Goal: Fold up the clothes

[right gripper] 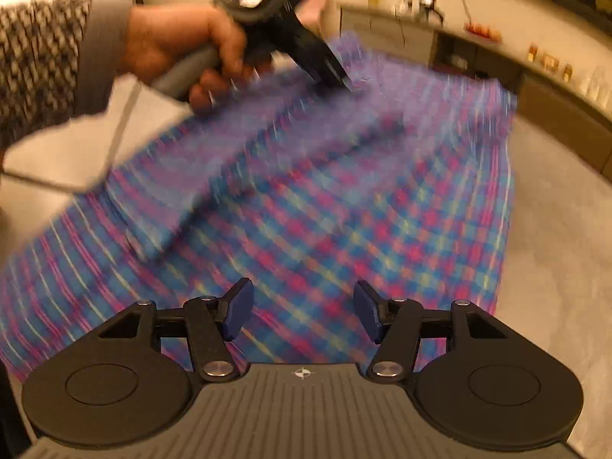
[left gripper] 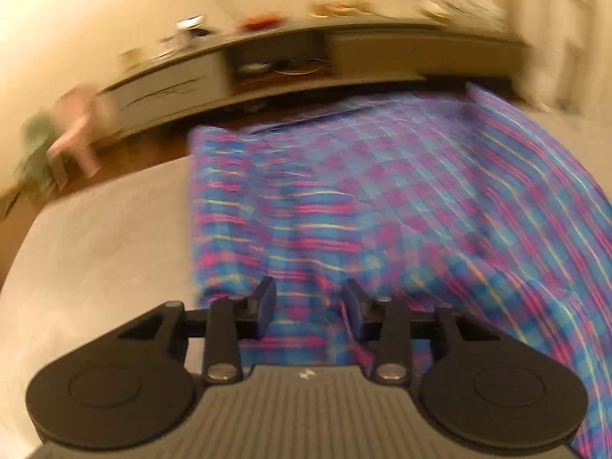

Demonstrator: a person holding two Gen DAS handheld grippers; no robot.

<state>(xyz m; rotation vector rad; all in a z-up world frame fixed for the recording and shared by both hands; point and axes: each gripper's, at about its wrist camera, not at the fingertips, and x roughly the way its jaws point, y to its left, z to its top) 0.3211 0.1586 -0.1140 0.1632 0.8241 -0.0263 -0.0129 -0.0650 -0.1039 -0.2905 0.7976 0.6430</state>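
Observation:
A blue, pink and yellow plaid cloth (left gripper: 382, 199) lies spread over a pale grey surface (left gripper: 107, 229); it also fills the right wrist view (right gripper: 344, 222), with one edge folded over into a long band. My left gripper (left gripper: 310, 308) is open, its fingers just above the cloth's near edge with nothing between them. It shows from outside in the right wrist view (right gripper: 344, 80), held by a hand at the cloth's far side. My right gripper (right gripper: 304, 315) is open and empty above the cloth's near part.
A low TV cabinet (left gripper: 344, 57) with small items on top runs along the far wall. A pink stool (left gripper: 76, 134) stands on the wooden floor at the left. Bare grey surface (right gripper: 554, 248) lies right of the cloth.

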